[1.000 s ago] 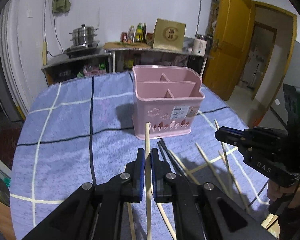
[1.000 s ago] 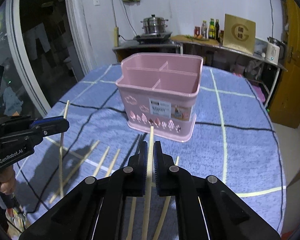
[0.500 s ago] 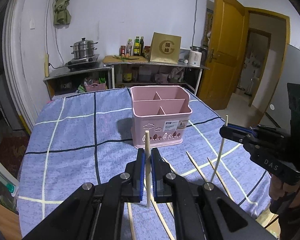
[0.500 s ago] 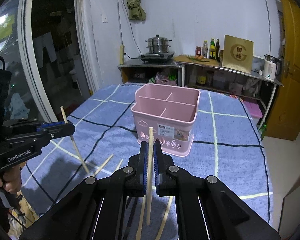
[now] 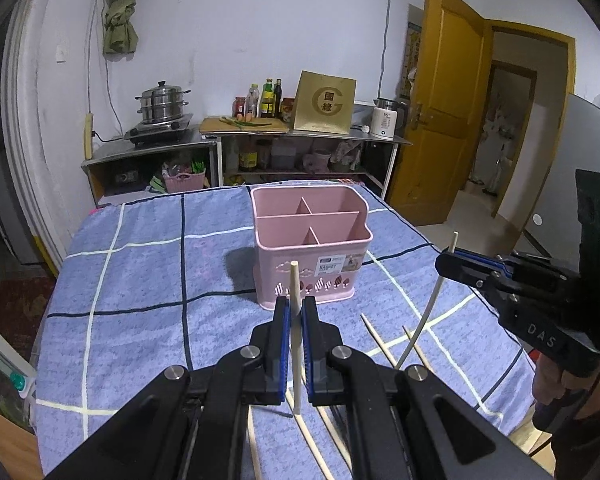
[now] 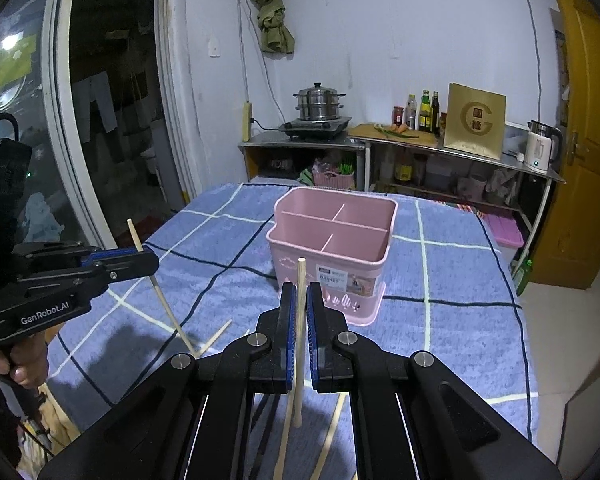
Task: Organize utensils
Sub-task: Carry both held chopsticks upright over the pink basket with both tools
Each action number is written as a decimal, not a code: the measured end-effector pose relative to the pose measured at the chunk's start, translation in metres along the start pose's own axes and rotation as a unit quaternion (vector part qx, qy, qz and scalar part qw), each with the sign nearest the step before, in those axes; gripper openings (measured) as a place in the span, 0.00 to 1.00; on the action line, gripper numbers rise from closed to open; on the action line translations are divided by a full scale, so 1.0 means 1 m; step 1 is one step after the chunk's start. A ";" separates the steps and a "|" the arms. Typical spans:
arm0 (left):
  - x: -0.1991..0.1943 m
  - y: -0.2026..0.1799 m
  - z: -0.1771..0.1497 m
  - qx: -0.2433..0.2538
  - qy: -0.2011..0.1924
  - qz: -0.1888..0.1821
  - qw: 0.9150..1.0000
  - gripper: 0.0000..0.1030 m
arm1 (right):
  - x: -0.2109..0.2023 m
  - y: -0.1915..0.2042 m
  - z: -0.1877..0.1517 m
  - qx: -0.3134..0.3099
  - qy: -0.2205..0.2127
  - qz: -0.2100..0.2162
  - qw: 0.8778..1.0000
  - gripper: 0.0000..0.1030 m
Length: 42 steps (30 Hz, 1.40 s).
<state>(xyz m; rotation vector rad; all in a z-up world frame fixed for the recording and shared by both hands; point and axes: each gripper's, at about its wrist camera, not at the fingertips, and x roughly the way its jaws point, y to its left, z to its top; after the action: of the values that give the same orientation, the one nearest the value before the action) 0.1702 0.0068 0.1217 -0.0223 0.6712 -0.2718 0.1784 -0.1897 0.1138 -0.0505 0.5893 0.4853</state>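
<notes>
Pale wood stood upright in my left gripper through the left wrist view: one chopstick pinched between the jaws, its long axis close to vertical, tip up. The pink utensil basket sat dead ahead of those jaws on the blue checked cloth covering the bench, well apart from them, its open compartments facing up. To the right I saw my right gripper clamped on a second chopstick, leaning a little. Loose chopsticks lay on the cloth between us and the basket.

Through the right wrist view, the right gripper likewise pinched its chopstick near vertical, and the basket lay straight ahead and slightly right. The left gripper showed at far left, farther off to the side. I judged both sticks already aligned for dropping; each needed carrying forward above the rim, and neither hand looked clearly nearer.
</notes>
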 end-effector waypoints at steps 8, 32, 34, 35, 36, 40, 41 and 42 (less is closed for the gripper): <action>0.012 0.007 0.047 -0.016 -0.020 -0.010 1.000 0.06 | 0.006 -0.010 0.030 0.009 -0.025 0.005 1.000 0.05; 0.090 0.060 0.143 -0.064 -0.063 -0.007 0.996 0.06 | 0.082 -0.039 0.117 0.060 -0.099 0.013 0.993 0.05; 0.102 0.065 0.138 -0.066 -0.055 -0.008 0.996 0.06 | 0.094 -0.041 0.111 0.063 -0.088 0.015 0.994 0.05; 0.105 0.065 0.135 -0.066 -0.052 -0.008 0.996 0.06 | 0.100 -0.042 0.107 0.063 -0.082 0.015 0.994 0.05; 0.110 0.066 0.133 -0.066 -0.048 -0.007 0.997 0.06 | 0.104 -0.042 0.104 0.064 -0.078 0.016 0.995 0.05; 0.125 0.070 0.124 -0.068 -0.036 -0.008 0.997 0.06 | 0.120 -0.046 0.094 0.071 -0.056 0.022 0.996 0.05; 0.127 0.070 0.122 -0.067 -0.035 -0.009 0.997 0.06 | 0.123 -0.046 0.091 0.069 -0.051 0.022 0.996 0.05; 0.129 0.070 0.119 -0.067 -0.033 -0.009 0.997 0.06 | 0.125 -0.046 0.089 0.068 -0.047 0.022 0.996 0.05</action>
<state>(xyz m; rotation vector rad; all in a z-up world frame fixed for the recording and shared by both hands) 0.3573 0.0334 0.1287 -0.1655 0.6236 -0.2413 0.3356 -0.1613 0.1157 0.1153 0.5313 0.4860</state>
